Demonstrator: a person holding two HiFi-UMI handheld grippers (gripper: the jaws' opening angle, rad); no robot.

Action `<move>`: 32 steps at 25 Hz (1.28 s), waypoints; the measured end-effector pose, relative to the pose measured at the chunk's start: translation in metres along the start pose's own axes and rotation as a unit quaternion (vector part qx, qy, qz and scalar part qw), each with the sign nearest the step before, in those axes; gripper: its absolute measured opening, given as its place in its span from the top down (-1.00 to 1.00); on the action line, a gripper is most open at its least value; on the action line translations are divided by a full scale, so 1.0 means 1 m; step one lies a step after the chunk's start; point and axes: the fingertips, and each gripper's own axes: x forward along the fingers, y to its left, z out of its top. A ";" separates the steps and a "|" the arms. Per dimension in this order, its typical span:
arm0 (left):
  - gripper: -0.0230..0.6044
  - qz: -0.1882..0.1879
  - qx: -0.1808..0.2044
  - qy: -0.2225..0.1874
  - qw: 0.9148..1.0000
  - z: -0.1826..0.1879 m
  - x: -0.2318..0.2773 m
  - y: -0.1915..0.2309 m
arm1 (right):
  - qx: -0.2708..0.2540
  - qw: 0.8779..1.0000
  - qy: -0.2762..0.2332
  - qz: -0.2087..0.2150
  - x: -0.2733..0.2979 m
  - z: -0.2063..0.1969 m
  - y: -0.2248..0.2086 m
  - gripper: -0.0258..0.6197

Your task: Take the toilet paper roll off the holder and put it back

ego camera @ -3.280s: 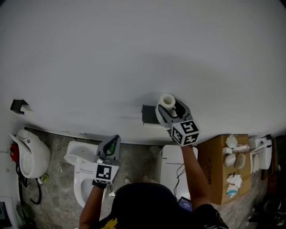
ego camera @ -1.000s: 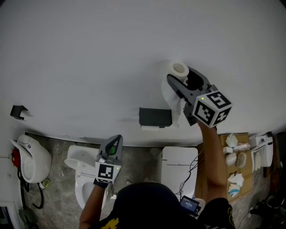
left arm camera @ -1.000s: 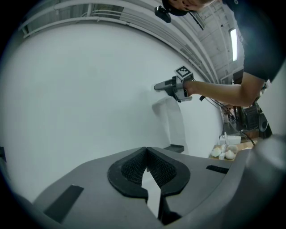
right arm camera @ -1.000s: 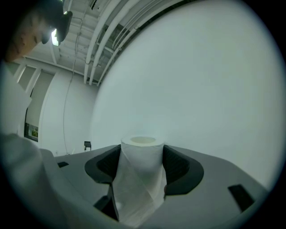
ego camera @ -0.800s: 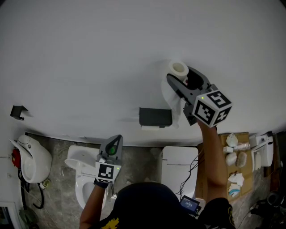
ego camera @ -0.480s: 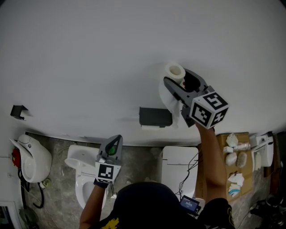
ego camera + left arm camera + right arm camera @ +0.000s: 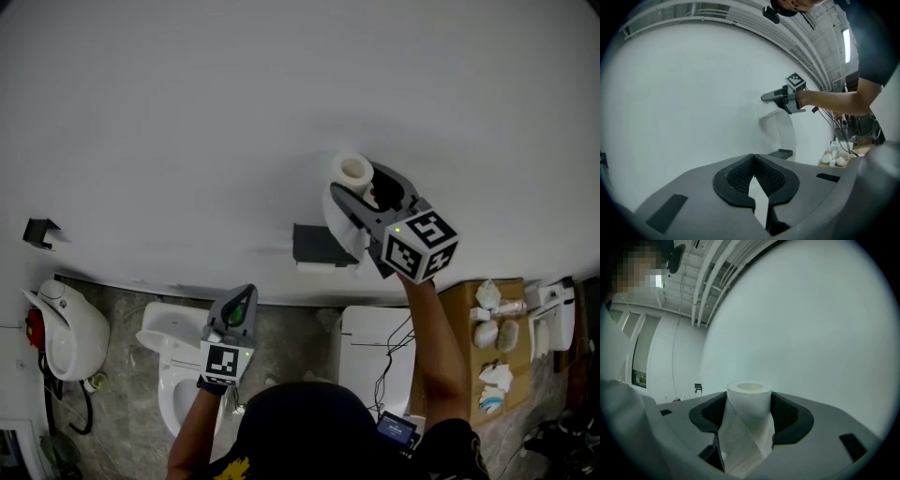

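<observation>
Right tool (image 7: 364,190): clenched on the toilet paper roll (image 7: 352,172), with one dark pad pressed against each side of it. The person's arm is stretched up and forward, so the tool is raised in front of the wall (image 7: 187,112).
Toilet paper roll: off the holder (image 7: 319,246) and held in the air, above and to the right of it. It stands lengthwise between the jaws, and its open core end sticks out past the tips.
Loose sheet (image 7: 740,441): hangs from the roll down between the jaws. In the head view its lower end lies by the holder's right end; whether the two touch cannot be told.
Holder: a black box fixed to the wall, low down and just above the floor line.
Left tool (image 7: 753,164): closed, its ribbed tips meeting, gripping no object. It is held low in front of the person, above the toilet (image 7: 169,352), and points toward the wall.
Wall: plain white, and it fills most of every view.
Small black bracket (image 7: 39,231): on the wall far to the left, well apart from the holder.
Floor (image 7: 117,305): grey, stone-patterned.
Cardboard box (image 7: 455,361): at the right on the floor, with small white items lying on top.
White tank (image 7: 370,342): between the toilet and the box.
</observation>
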 end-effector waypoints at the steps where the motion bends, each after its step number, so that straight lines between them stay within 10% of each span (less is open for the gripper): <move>1: 0.87 0.000 0.000 0.000 1.000 0.000 0.000 0.000 | 0.002 1.000 0.000 0.000 0.001 -0.005 0.001 0.06; 32: 0.87 0.009 -0.004 0.014 1.000 -0.009 -0.004 -0.002 | 0.032 0.998 0.027 -0.044 0.011 -0.158 0.015 0.06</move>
